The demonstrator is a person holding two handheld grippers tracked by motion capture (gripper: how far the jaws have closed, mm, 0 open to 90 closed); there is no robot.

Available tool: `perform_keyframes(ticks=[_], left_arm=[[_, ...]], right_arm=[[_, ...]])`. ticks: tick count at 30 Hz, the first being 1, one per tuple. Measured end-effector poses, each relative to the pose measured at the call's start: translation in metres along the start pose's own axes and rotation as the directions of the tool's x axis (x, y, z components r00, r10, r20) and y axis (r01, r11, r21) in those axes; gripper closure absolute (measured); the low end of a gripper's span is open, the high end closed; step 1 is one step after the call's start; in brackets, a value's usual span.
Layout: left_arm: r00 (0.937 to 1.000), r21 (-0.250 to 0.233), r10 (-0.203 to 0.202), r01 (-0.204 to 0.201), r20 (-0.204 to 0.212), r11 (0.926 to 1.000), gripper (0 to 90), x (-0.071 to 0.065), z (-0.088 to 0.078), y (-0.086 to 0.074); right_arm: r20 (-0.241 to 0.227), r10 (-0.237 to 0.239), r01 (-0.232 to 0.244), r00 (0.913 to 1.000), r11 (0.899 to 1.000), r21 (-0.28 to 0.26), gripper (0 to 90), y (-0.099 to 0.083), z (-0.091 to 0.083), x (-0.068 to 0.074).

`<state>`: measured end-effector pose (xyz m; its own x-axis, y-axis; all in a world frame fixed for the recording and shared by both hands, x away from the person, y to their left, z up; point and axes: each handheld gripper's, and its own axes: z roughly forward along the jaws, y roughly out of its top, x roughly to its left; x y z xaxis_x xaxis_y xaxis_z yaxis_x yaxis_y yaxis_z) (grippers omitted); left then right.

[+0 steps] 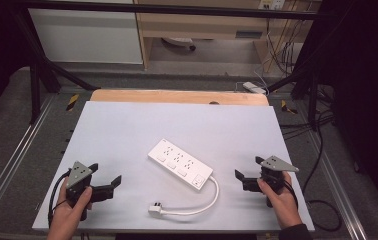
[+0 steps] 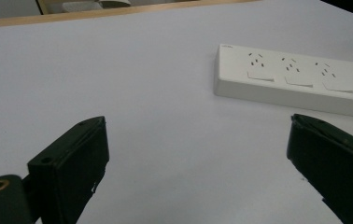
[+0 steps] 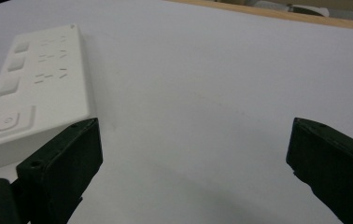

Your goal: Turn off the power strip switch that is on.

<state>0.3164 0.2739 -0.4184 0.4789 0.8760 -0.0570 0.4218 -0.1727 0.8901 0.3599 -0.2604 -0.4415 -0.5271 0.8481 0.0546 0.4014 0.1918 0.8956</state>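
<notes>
A flat white rectangular tabletop point(image 1: 127, 130), with a strip of pale wood along its far edge, carries all items. A white plastic power strip point(image 1: 180, 163) lies diagonally near the tabletop's centre, bearing three socket groups, each paired with a square switch; at its near end sits a further button beside a small red mark, seen in the right gripper view, whose function cannot be told. A white cable point(image 1: 202, 202) leaves the near end of the strip, curves toward the person and ends in a white plug point(image 1: 155, 209) lying flat on the tabletop. The left black two-jaw gripper point(image 1: 106, 176), topped by a grey three-cornered plate, is held by the left hand point(image 1: 69, 212) at the near left, well apart from the strip; its jaws stand wide apart and hold nothing. The right black gripper point(image 1: 248, 167), held by the right hand point(image 1: 282, 200) at the near right, likewise has its jaws spread and empty, the strip lying near its left jaw.
</notes>
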Motion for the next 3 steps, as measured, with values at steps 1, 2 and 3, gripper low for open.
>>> perform_keyframes(ticks=[1,2,3], left_arm=[[1.0000,0.002,-0.001,0.001,0.001,1.0000,5.8,-0.0001,-0.0003,-0.0001],[1.0000,0.002,-0.005,0.005,0.003,1.0000,5.7,-0.0004,-0.0006,-0.0002],[0.9999,-0.001,-0.009,0.009,0.006,1.0000,5.8,-0.0006,-0.0008,0.0000]], right_arm=[[0.009,0.004,-0.004,1.0000,1.000,0.006,3.6,-0.0011,0.0010,-0.0018],[0.022,0.014,-0.015,0.9997,1.000,0.017,3.4,-0.0020,0.0019,-0.0036],[0.044,0.020,-0.021,0.9989,0.999,0.029,3.4,-0.0030,0.0034,-0.0058]])
